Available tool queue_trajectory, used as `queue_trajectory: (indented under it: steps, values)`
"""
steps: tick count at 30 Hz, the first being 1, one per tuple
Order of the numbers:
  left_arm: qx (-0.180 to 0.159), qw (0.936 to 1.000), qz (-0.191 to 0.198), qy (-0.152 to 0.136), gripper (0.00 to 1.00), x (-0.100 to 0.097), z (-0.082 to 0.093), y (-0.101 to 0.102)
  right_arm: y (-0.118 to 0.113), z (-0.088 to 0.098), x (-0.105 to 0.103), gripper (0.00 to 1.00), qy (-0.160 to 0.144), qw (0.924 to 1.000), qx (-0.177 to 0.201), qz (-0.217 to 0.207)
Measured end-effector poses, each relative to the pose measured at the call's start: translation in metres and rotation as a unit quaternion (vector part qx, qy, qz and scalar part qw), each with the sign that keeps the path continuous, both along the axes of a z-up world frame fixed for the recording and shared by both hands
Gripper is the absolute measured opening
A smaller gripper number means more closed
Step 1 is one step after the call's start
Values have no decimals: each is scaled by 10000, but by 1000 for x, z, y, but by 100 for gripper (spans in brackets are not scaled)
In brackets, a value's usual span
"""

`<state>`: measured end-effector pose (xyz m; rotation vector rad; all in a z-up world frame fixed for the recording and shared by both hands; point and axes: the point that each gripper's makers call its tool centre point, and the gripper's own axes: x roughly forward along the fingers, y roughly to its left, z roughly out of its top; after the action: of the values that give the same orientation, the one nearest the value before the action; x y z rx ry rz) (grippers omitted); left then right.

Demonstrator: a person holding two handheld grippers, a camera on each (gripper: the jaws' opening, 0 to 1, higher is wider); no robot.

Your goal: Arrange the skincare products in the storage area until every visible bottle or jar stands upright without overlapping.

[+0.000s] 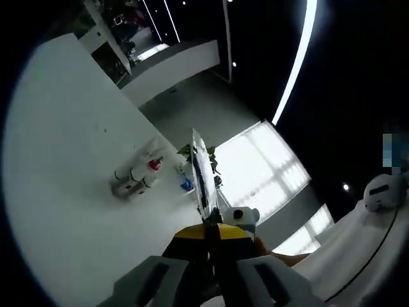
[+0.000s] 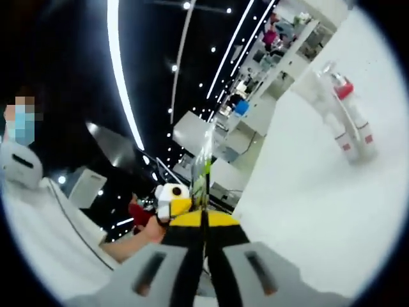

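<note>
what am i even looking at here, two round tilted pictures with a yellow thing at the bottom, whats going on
A person holds a pair of tongs in each hand, and a fisheye camera rides on each. One picture looks along the left tongs, the other along the right tongs. Both pairs look shut, each pinching a thin flat sheet edge-on; what it is I cannot tell. The pale expanse is a white table, tilted because the hands are. On it stands a small cluster of skincare bottles, one with a red cap.
</note>
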<state>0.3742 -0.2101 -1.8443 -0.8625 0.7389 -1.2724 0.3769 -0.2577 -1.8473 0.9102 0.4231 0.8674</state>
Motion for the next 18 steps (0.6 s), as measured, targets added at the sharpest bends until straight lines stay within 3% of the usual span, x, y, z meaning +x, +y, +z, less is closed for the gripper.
queue_trajectory:
  steps: [5,18]
  values:
    - [75,9999,-124,-58,4,-2,-4,-2,-7,4,6,0,-111,9997,-15,-224]
    - [-166,9995,264,-90,2,18,5,6,-14,7,14,0,-109,9984,151,-537]
